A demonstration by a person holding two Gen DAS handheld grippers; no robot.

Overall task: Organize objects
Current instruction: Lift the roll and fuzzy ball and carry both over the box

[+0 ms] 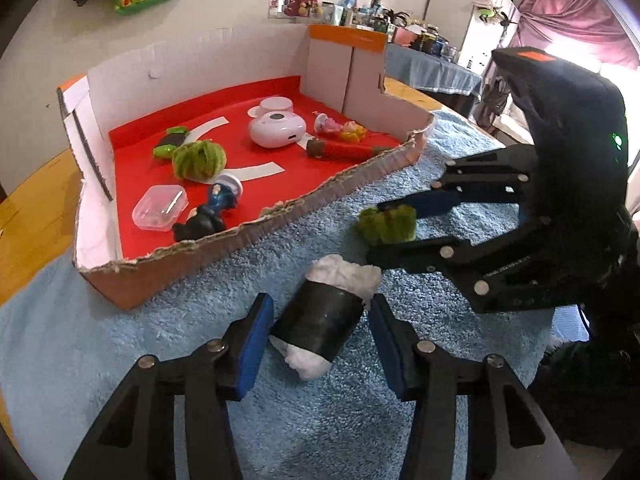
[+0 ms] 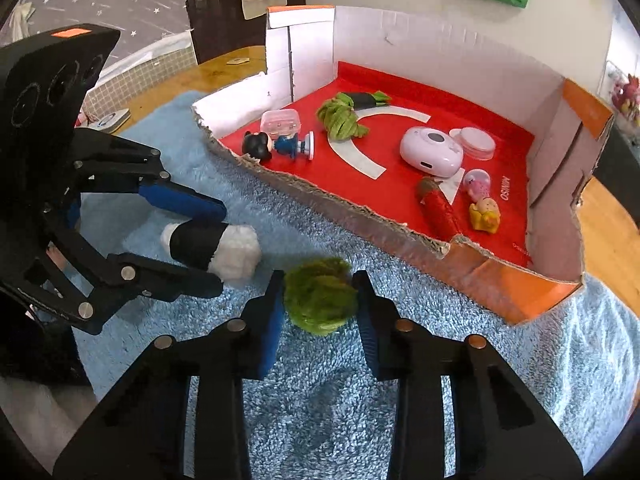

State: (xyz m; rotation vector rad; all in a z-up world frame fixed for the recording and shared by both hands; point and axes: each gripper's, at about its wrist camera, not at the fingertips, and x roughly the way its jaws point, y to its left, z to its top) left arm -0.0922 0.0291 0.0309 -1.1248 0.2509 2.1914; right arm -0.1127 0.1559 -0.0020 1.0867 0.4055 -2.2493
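Observation:
A roll with a black band and white fluffy ends (image 1: 320,320) (image 2: 196,244) lies on the blue towel (image 1: 180,312). My left gripper (image 1: 320,304) (image 2: 220,246) is shut on it, a blue pad on each side. To its right a fuzzy green tuft (image 1: 390,224) (image 2: 320,300) sits on the towel between the pads of my right gripper (image 2: 319,280) (image 1: 376,230), which is shut on it. Both grippers point down at the towel, just in front of the torn cardboard box (image 1: 280,216) (image 2: 340,200) with the red floor.
Inside the box lie a green yarn bundle (image 1: 198,160), a clear plastic case (image 1: 160,208), a dark-headed figurine (image 1: 208,212), a pale pink round device (image 1: 278,130), a red stick toy (image 1: 344,150) and small dolls (image 2: 482,200). A wooden table (image 1: 36,208) borders the towel.

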